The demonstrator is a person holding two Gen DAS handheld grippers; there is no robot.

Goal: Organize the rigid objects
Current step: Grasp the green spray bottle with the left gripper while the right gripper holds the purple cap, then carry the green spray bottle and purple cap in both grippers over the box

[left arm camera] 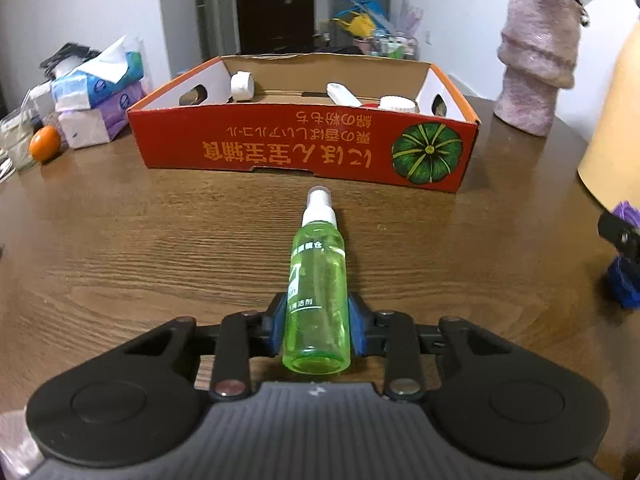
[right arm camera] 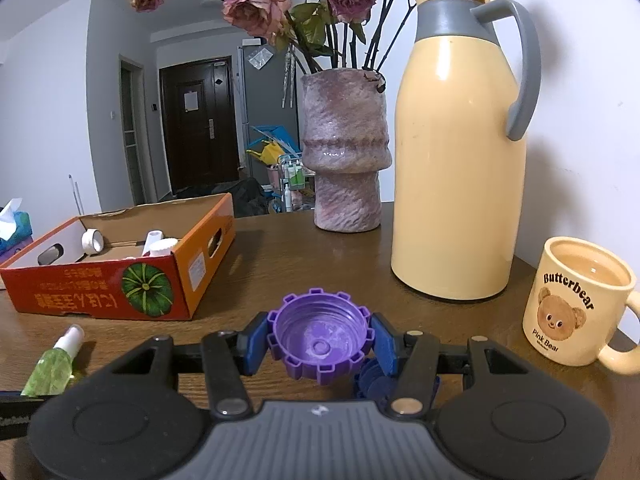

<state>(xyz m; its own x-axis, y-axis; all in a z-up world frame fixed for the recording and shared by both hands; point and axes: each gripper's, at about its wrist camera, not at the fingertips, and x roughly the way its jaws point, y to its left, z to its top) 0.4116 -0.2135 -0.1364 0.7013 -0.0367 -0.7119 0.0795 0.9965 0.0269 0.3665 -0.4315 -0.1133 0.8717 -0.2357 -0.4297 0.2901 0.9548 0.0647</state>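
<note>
A green spray bottle with a white nozzle lies lengthwise between my left gripper's blue pads, nozzle pointing away toward the box. The left gripper is shut on its lower body, over the wooden table. The same bottle shows at the lower left of the right wrist view. My right gripper is shut on a purple notched cap, its hollow side facing the camera. An orange cardboard box with a pumpkin print stands ahead, holding a white tape roll and white caps.
A pink-grey vase of dried roses and a tall yellow thermos stand right of the box. A cream bear mug sits at the table's right edge. Tissue packs and an orange lie left of the box.
</note>
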